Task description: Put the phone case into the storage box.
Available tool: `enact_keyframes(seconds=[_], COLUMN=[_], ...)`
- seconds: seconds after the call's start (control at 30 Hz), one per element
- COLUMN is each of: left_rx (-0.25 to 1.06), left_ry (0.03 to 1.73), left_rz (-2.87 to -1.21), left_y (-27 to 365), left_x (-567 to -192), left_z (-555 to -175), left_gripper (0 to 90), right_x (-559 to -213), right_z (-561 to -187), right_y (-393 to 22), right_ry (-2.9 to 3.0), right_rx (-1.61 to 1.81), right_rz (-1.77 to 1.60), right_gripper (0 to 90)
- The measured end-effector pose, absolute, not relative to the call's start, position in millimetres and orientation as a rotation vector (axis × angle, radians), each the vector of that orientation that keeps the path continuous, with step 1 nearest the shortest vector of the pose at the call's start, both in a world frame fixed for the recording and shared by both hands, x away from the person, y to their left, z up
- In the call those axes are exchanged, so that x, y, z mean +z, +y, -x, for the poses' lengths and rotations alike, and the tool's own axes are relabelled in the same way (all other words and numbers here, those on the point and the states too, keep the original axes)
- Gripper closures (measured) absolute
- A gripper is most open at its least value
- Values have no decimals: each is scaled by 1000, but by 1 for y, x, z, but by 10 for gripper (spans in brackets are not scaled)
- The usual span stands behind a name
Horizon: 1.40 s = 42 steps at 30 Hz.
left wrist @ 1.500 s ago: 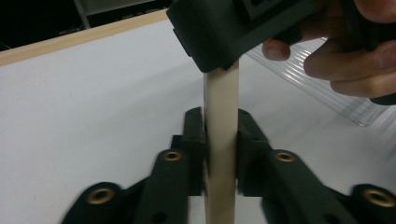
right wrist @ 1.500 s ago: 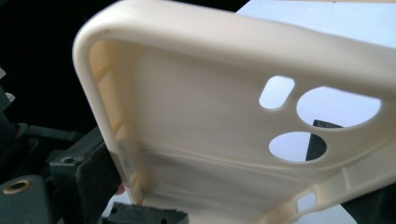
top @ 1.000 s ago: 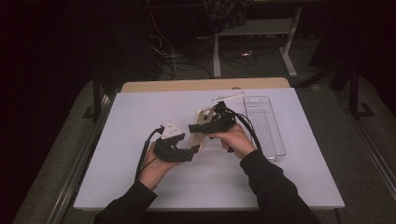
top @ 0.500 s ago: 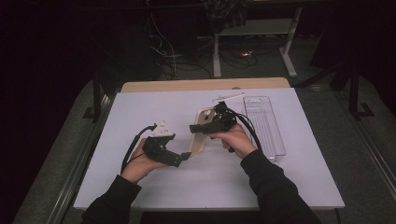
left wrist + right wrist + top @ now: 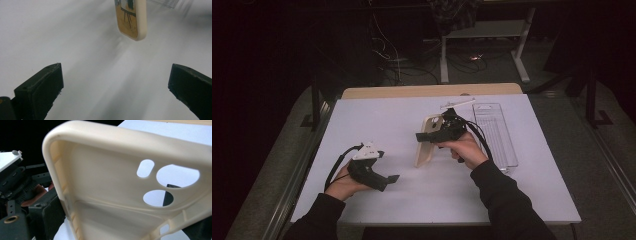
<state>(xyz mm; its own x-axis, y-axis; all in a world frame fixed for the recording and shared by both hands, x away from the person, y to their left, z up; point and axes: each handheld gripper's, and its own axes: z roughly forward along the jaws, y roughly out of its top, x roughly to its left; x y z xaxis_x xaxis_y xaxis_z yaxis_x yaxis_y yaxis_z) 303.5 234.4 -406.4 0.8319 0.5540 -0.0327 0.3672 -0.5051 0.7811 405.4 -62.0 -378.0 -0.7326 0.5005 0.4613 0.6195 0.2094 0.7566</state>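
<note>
A person at a white table [image 5: 377,120] works two tools over a cream phone case [image 5: 427,142]. The right hand-held gripper [image 5: 432,136] is clamped on the case near its camera end and holds it on end, tilted, with its lower corner at or just above the table near the middle. In the right gripper view the case [image 5: 107,202] shows its hollow inner side close to the lens, three cut-outs at the right, and a black jaw is seen through the lowest of them. The left hand-held gripper [image 5: 389,179] lies low near the table's front left, well apart from the case, its jaws spread wide with nothing between them; they have just been opening. In the left gripper view the two black jaws stand far apart over bare white surface, and the case [image 5: 131,18] hangs beyond them at the top, showing a printed back and a cream rim. A clear plastic tray [image 5: 494,132] lies just right of the right hand [image 5: 464,150], with a thin white stick [image 5: 457,103] beside its far end. Both sleeves are dark.
</note>
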Motion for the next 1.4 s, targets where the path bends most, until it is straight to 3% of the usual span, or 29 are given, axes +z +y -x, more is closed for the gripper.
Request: enact_keyframes(seconds=[0.6, 1.4], left_rx=[293, 310], left_ry=[685, 710], left_rz=[-2187, -2213], left_y=[251, 248], left_x=[-421, -422], left_z=[-296, -295], left_gripper=[0, 0], right_x=[-373, -311], right_z=[-408, -436], right_y=[-64, -106], right_ry=[-2376, -2439], right_rx=[-1542, -1584], right_rz=[1122, 1334], right_gripper=[70, 74])
